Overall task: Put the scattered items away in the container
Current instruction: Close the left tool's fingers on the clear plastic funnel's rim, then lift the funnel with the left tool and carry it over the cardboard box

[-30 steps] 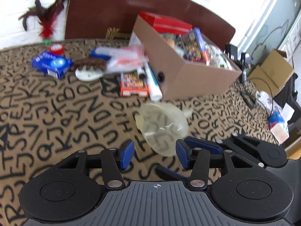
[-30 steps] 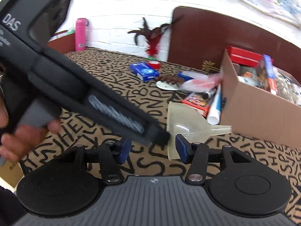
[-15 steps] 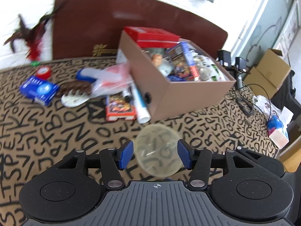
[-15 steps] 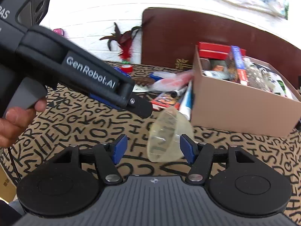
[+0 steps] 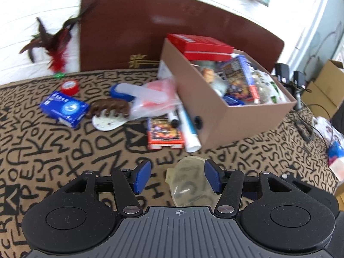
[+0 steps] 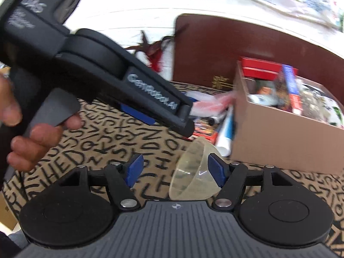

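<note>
i am easing both claws wider, the left claw (image 5: 175,176) and right claw (image 6: 175,171) each framing the ungripped clear funnel (image 6: 193,172) near the box (image 5: 232,116).

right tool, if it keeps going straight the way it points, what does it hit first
Probably the clear funnel lying between the opening right tool's pads; beyond it, the cardboard box. Depth is hard to judge.

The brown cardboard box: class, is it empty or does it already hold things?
It already holds things. The brown cardboard box is open-topped, and a red carton, a colourful packet and other items show above its rim.
</note>
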Demonstrator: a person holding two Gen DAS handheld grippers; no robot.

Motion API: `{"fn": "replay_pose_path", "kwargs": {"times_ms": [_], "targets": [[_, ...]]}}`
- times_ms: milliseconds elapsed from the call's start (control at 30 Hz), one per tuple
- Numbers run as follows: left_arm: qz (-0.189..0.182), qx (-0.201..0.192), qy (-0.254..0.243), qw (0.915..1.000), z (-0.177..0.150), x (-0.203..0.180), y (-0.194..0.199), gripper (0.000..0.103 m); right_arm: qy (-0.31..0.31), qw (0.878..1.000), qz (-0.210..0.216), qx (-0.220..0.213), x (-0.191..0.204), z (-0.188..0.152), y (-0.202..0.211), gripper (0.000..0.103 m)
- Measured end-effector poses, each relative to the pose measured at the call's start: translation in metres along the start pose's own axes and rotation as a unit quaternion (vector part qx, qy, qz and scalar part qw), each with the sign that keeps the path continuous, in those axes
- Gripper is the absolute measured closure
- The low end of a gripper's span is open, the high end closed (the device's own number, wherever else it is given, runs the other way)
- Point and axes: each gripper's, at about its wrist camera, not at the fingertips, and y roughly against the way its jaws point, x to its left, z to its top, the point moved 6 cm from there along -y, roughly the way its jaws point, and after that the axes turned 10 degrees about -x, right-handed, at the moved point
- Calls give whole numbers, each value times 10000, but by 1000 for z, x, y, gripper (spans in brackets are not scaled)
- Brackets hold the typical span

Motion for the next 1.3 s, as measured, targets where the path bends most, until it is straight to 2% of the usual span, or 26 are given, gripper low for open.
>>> {"fn": "replay_pose_path", "kwargs": {"times_ms": [167,267,400,533,600,633,667,800,933,1100,1300], "targets": [[55,12,-67,10000,3,6,-2,31,284,9995,161,15,21,0,-6,27],[-48,49,-174,9998,1,1,-2,32,391,9991,163,31,25,0,-5,28],[-288,102,-190,9994,-5,-7,-1,33,257,9996,3,67,13,-5,8,28],[-468,181,-384,9980,-10,-25,-6,35,-63,9991,-279,324,-10,-26,18,28],[-528,273,-484,9971,-14,-32,-12,46,-263,9977,-434,445,-20,-38,18,28],[-572,334,-471,9967,-17,-34,-15,59,-374,9969,-492,485,-24,-43,19,28],[-611,384,-417,9965,-19,-34,-18,80,-457,9963,-523,505,-27,-46,20,28],[-751,328,-72,9966,-20,-27,-20,101,-503,9961,-527,489,-30,-48,20,29],[-535,255,143,9981,-19,-14,-15,101,-497,9968,-414,465,-29,-45,13,29],[-494,166,864,9949,-19,14,-7,101,-496,9973,-293,445,-22,-39,9,29],[-468,50,1251,9910,-25,43,5,98,-389,9981,-151,459,-12,-35,-1,29]]}}
